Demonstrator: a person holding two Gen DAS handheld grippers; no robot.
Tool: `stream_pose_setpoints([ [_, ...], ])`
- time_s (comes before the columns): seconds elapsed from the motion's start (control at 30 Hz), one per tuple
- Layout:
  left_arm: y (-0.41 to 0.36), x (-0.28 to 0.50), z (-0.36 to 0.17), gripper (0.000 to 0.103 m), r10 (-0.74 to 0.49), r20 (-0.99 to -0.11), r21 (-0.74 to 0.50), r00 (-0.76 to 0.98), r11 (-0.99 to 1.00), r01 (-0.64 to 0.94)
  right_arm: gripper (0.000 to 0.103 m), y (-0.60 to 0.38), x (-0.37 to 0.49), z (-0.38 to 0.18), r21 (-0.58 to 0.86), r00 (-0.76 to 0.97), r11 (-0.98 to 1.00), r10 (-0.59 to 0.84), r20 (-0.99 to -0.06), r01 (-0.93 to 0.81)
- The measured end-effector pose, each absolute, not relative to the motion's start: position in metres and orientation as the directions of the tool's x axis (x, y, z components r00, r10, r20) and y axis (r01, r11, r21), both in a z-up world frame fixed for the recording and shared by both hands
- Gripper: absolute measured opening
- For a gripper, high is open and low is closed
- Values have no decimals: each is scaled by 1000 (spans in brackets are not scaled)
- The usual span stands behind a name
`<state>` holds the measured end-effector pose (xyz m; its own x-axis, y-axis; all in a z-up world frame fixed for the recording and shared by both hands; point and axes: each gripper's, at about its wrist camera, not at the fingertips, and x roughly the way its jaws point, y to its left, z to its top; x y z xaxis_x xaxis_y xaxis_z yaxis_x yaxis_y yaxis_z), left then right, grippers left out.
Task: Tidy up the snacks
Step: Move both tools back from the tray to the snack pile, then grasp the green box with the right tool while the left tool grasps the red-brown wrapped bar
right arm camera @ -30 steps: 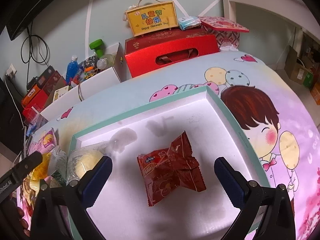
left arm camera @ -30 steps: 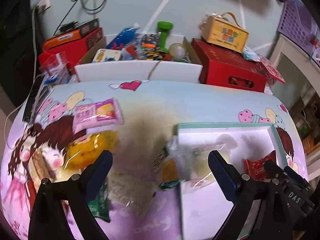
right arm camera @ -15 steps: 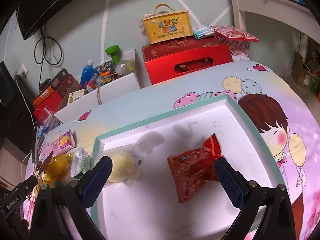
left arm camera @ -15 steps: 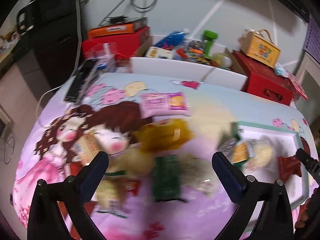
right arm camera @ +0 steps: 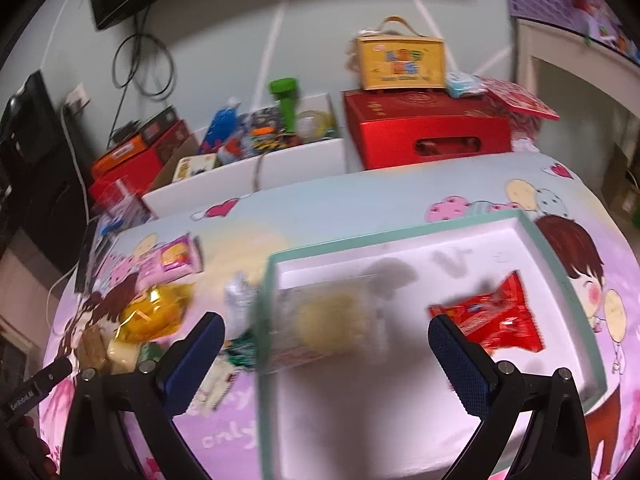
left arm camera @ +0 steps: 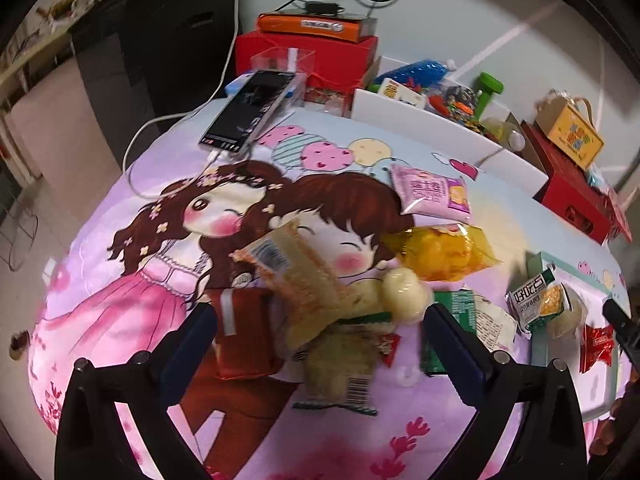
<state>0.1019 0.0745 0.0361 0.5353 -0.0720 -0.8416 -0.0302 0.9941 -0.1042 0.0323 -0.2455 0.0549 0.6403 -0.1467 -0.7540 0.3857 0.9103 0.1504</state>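
My left gripper [left arm camera: 320, 344] is open above a heap of snacks on the cartoon tablecloth [left arm camera: 132, 264]: a tan cracker pack [left arm camera: 292, 272], a dark red packet [left arm camera: 244, 336], a pale round cake [left arm camera: 402, 294], a green packet [left arm camera: 454, 312], a yellow bag [left arm camera: 440, 252] and a pink pack [left arm camera: 434, 194]. Nothing sits between its fingers. My right gripper [right arm camera: 324, 344] is open over the white tray with a teal rim [right arm camera: 400, 228]. In that tray lie a clear-wrapped yellow cake [right arm camera: 336, 316] and a red packet [right arm camera: 496, 316].
A phone [left arm camera: 250, 110] on a white cable lies at the table's far left corner. Behind the table stand a white bin of clutter [right arm camera: 256, 148], red boxes [right arm camera: 428, 132] and a yellow carry box [right arm camera: 400, 64]. A black cabinet [left arm camera: 160, 40] stands at the far left.
My left gripper has swung left, away from the tray and over the snack heap. The right gripper has also shifted left, so the red packet now lies toward its right finger.
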Motion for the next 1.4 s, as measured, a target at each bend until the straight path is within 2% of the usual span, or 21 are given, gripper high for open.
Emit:
stream_pose_setpoints([
  [0.33, 123, 105, 25, 102, -57, -864, -125, 500, 987, -102, 103, -187, 50, 59, 137, 669, 942, -112, -735, 308],
  [0.73, 153, 108, 2, 102, -52, -896, -139, 442, 976, -166, 101, -89, 70, 33, -18, 634, 997, -59, -771, 71],
  [0.9, 148, 112, -14, 100, -45, -917, -123, 397, 977, -173, 90, -69, 73, 15, -47, 598, 999, -41, -801, 4],
  [1.03, 147, 117, -25, 84, -58, -930, -128, 363, 977, -172, 81, -59, 76, 2, -62, 571, 997, -30, -821, -37],
  [1.13, 143, 119, -30, 84, -52, -936, -116, 347, 979, -165, 75, -55, 78, -5, -60, 556, 997, -24, -831, -46],
  [1.2, 141, 121, -32, 84, -46, -939, -106, 340, 982, -159, 67, -55, 80, -9, -60, 545, 997, -25, -838, -47],
  [1.27, 138, 122, -35, 84, -41, -942, -97, 332, 984, -152, 66, -55, 81, -14, -66, 537, 997, -30, -843, -48],
  [1.4, 130, 125, -40, 84, -17, -949, -64, 314, 988, -140, 55, -52, 81, -18, -74, 531, 996, -34, -847, -54],
])
